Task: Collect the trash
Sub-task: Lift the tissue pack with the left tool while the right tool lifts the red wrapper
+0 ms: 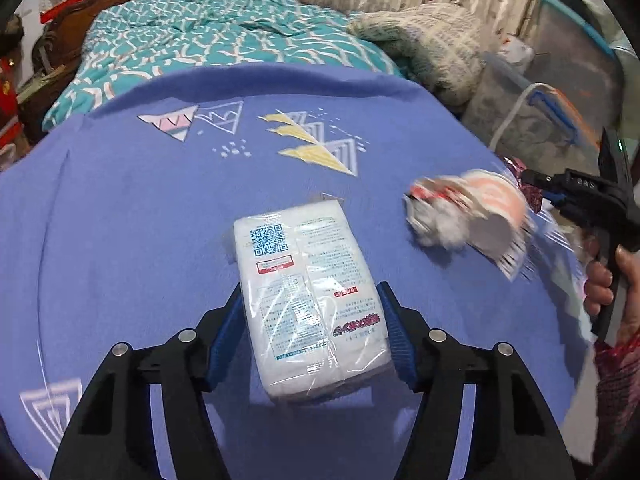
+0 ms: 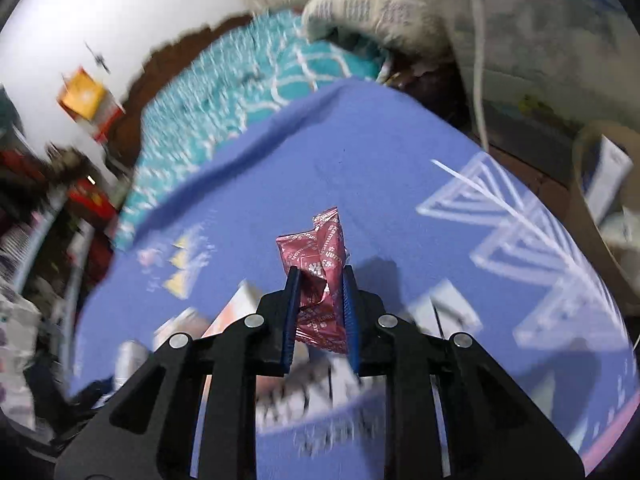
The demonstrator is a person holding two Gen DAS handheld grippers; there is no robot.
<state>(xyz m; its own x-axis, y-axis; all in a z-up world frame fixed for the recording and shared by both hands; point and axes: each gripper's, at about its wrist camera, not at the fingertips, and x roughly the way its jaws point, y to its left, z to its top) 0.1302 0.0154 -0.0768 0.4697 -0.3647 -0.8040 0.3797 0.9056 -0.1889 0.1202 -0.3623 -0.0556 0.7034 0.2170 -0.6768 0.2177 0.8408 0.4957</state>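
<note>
Blue blanket [image 1: 160, 216] on bed is my workspace. My left gripper [image 1: 312, 336] clamps tissue pack [image 1: 308, 300]; right gripper [image 2: 320, 312] pinches red wrapper [image 2: 320, 276] near it. Pickup step; next, I carry both to bin, unseen.

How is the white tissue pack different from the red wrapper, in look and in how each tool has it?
The white tissue pack is a full, smooth block in clear film; the red wrapper is flat foil, crumpled. The pack is much wider: the left tool stands wide around it, while the right tool is nearly closed on the wrapper. The pack bears a blue QR code and fine print; the wrapper bears white marks. Both sit between blue pads over the purple blanket.
</note>
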